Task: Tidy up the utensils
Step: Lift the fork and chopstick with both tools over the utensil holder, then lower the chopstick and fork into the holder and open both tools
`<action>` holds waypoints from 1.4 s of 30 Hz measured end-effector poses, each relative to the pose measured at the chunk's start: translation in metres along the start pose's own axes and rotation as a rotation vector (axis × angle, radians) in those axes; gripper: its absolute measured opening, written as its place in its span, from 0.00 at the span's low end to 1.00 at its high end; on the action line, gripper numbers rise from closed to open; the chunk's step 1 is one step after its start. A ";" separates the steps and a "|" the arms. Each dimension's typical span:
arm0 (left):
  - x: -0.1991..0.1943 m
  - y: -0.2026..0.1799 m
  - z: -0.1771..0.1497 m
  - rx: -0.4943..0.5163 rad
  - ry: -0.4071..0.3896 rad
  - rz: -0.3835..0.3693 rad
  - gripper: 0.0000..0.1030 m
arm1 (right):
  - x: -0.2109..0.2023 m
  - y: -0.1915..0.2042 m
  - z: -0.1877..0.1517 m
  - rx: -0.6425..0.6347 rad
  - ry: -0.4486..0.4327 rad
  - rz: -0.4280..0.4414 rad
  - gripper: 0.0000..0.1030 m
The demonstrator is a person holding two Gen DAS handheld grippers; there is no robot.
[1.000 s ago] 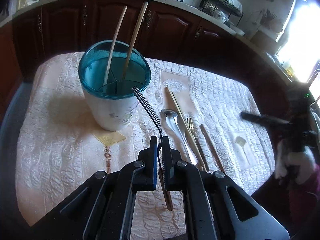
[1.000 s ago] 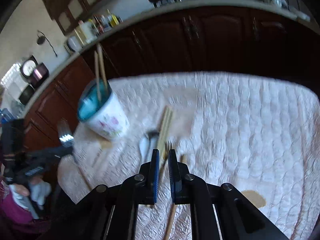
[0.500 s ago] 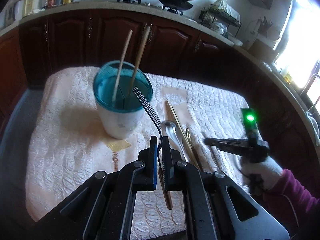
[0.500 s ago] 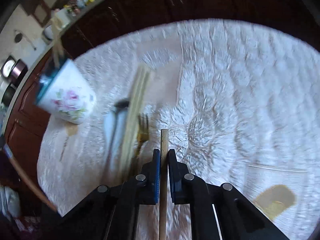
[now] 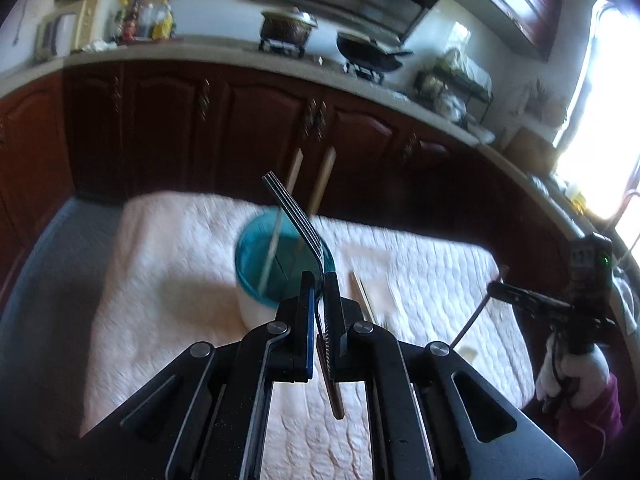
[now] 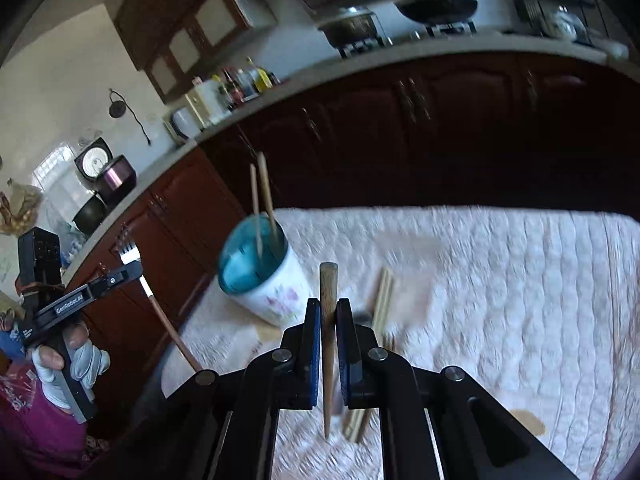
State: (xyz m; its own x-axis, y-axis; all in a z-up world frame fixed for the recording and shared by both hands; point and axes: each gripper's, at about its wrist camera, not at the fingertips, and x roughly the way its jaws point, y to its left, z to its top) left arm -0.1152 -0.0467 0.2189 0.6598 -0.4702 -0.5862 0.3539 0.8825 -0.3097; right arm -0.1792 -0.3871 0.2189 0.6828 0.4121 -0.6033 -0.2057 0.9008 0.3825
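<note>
Above holder (image 5: 276, 276), fork (image 5: 296, 216) in left tongs (image 5: 318, 292)

- White lettering "GenRobot.AI" is showing along the side of the left gripper (image 6: 130, 270), seen from the right wrist view.
- Nothing else is reading legibly; remaining print is blurring out.

Left hand-held gripper (image 5: 317, 280) clamped on fork, raised; right hand-held gripper (image 6: 328, 308) clamped on chopstick, raised.

One cup (image 6: 276, 292), two chopsticks (image 6: 260, 200) standing inside, two forks (image 5: 296, 216), perhaps three loose chopsticks (image 6: 382, 296).
</note>
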 end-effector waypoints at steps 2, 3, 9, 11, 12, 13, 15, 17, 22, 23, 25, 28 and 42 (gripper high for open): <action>-0.005 0.003 0.014 0.001 -0.033 0.016 0.03 | -0.001 0.008 0.014 -0.016 -0.018 0.014 0.07; -0.008 0.005 0.022 0.003 -0.054 0.028 0.03 | -0.001 0.014 0.021 -0.030 -0.027 0.022 0.07; -0.004 0.015 0.058 0.012 -0.132 0.090 0.03 | -0.003 0.055 0.077 -0.139 -0.083 0.039 0.07; 0.007 0.017 0.067 0.024 -0.142 0.124 0.03 | 0.001 0.068 0.094 -0.163 -0.096 0.036 0.07; 0.012 0.017 0.070 0.030 -0.143 0.137 0.03 | 0.005 0.073 0.102 -0.174 -0.099 0.030 0.07; 0.018 0.018 0.073 0.039 -0.140 0.150 0.03 | 0.011 0.080 0.110 -0.184 -0.102 0.029 0.07; 0.030 0.019 0.077 0.047 -0.128 0.162 0.03 | 0.021 0.088 0.121 -0.196 -0.104 0.035 0.07; 0.043 0.021 0.080 0.061 -0.124 0.182 0.03 | 0.034 0.094 0.130 -0.206 -0.103 0.032 0.07; 0.072 0.028 0.085 0.057 -0.104 0.201 0.03 | 0.073 0.102 0.143 -0.238 -0.082 0.002 0.07; 0.077 0.029 0.085 0.055 -0.098 0.204 0.03 | 0.080 0.100 0.142 -0.233 -0.074 0.004 0.07; 0.089 0.030 0.084 0.060 -0.091 0.217 0.03 | 0.096 0.098 0.141 -0.232 -0.056 -0.006 0.07; 0.102 0.031 0.078 0.077 -0.080 0.233 0.03 | 0.118 0.089 0.134 -0.215 -0.018 -0.003 0.07; 0.138 0.035 0.042 0.088 0.009 0.254 0.03 | 0.178 0.068 0.095 -0.160 0.103 0.036 0.07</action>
State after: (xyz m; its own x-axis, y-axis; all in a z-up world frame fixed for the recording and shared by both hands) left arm 0.0164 -0.0804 0.1586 0.7291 -0.2335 -0.6434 0.2343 0.9684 -0.0859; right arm -0.0052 -0.2653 0.2038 0.5989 0.4492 -0.6630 -0.3435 0.8919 0.2940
